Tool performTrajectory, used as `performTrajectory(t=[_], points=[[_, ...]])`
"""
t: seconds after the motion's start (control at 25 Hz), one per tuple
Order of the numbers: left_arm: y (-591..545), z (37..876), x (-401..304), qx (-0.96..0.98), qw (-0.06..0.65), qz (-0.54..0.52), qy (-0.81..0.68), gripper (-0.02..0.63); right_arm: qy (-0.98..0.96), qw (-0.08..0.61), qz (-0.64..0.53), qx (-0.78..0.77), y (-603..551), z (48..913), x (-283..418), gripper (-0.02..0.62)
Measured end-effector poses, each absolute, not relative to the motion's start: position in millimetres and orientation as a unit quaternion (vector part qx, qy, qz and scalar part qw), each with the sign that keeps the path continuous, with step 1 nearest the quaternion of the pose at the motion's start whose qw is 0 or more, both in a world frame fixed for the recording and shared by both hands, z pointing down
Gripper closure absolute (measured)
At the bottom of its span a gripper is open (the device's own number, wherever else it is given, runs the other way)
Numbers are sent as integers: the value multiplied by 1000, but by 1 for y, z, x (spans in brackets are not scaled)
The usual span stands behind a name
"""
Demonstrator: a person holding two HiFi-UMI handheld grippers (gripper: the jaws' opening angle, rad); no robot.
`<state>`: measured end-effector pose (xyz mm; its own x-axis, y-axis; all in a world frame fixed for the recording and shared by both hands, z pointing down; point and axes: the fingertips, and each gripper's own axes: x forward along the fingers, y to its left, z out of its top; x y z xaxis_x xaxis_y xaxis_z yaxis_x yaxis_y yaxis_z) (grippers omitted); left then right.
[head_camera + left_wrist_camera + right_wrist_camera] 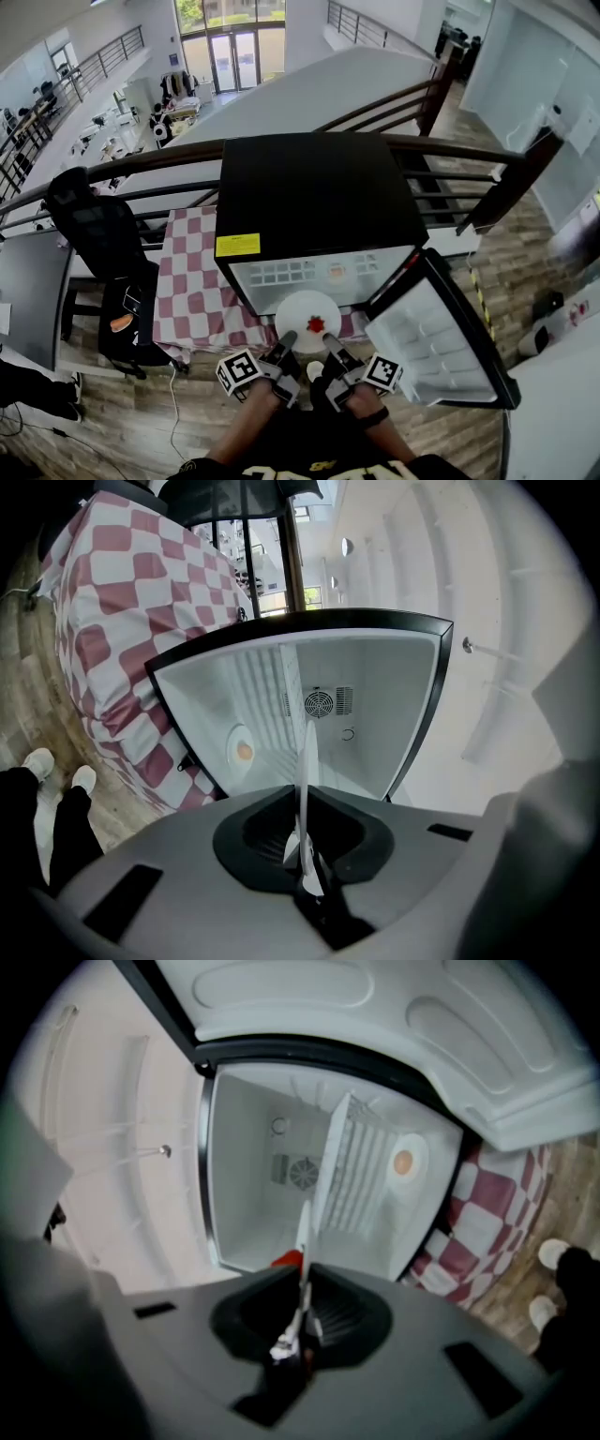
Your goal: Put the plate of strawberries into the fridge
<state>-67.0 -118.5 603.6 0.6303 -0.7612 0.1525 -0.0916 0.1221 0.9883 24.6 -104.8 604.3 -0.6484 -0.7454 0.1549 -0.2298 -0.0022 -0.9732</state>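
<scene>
Floor: pale brown wood planks (141, 412).
Railing: a dark wooden handrail (141, 161) with thin bars runs along the edge of an upper level, with thick posts at the right.
Chair: a black office chair (94, 225) stands left of the checked cloth.
Cloth: a red-and-white checked cloth (192, 281) drapes over a bench and hangs toward the floor.
Desk: a grey desktop (33, 291) at the left edge.
Windows: tall glass doors (234, 56) at the far end of the lower hall, with greenery outside.
Walls: white (534, 66).
Light: bright, even daylight.

Office-building mezzanine: railing (141, 161) over a floor of desks (105, 141), office chair (94, 230), glass entrance doors (234, 58)
</scene>
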Motion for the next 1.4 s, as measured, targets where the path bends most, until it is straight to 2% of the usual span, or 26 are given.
performTrajectory(t=[0.84,1.4], points=[[-216,607,-67,611,649,-263,-369,568,663,223,-633,-332,-208,608,24,551],[-240,616,-57,601,662,-263,-363,568,655,221,-638,-339,-231,617,32,551]])
